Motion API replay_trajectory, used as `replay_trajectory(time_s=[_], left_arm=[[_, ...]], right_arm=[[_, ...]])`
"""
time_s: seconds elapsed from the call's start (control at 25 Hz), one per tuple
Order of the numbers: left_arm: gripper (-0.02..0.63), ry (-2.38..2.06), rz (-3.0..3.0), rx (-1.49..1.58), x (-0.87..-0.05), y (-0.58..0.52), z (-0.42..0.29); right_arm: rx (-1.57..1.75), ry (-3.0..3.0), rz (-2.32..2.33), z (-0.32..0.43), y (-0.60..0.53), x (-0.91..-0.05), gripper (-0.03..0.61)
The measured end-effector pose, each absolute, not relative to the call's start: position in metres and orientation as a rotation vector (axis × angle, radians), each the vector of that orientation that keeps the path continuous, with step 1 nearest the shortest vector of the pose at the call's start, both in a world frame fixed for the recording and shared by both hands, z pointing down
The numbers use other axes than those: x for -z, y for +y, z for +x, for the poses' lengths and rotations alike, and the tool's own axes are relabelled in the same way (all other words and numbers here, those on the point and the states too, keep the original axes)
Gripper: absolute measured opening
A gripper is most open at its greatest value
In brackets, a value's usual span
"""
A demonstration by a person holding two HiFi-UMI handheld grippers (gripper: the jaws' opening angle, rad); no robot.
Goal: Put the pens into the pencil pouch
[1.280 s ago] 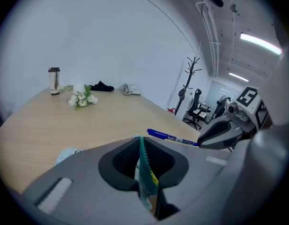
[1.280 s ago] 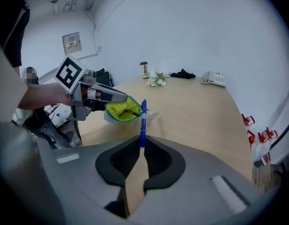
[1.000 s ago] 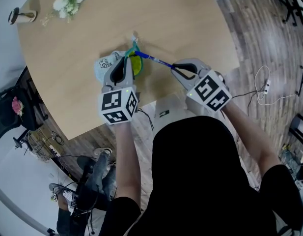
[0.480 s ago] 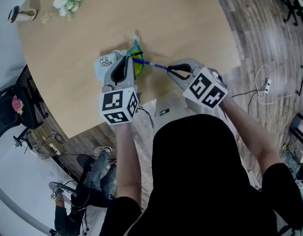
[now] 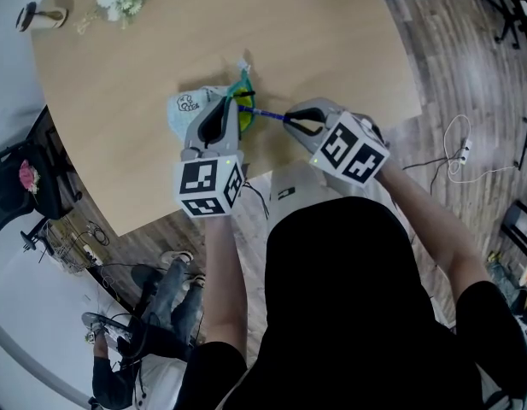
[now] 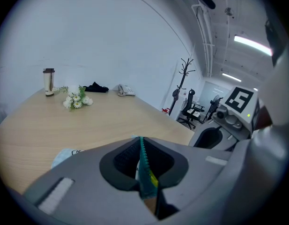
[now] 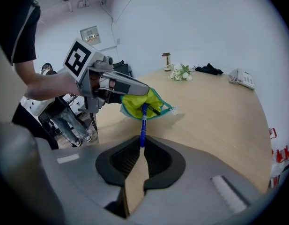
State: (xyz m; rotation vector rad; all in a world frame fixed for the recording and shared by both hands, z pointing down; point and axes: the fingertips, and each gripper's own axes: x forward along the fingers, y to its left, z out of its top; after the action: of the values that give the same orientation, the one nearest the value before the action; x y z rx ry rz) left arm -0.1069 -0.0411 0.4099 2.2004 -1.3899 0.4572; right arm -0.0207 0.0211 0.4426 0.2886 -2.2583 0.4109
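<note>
Jaws feed pen [image 5: 267, 114] into pouch [image 5: 188, 108]
Left gripper [image 5: 231, 102], just tightened, pinches the pouch rim; right gripper [image 5: 288, 116] clamps the blue pen, tip inside the pouch mouth. Release remains, seemingly; no loose pens show.

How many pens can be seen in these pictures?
1. The blue pen is held in the right claw, with its tip inside the open pouch. More pens may be hidden inside the pouch.
</note>
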Motion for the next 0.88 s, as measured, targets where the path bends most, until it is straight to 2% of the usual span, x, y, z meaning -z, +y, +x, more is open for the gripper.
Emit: replay_trajectory(time_s=[0.88], left_arm=[[0.017,-1.359,2.221,-0.462,-0.405,-0.030,-0.106]], right_arm=[[-0.389,-2.305,0.225,-0.077,0.011,-0.442,0.038]])
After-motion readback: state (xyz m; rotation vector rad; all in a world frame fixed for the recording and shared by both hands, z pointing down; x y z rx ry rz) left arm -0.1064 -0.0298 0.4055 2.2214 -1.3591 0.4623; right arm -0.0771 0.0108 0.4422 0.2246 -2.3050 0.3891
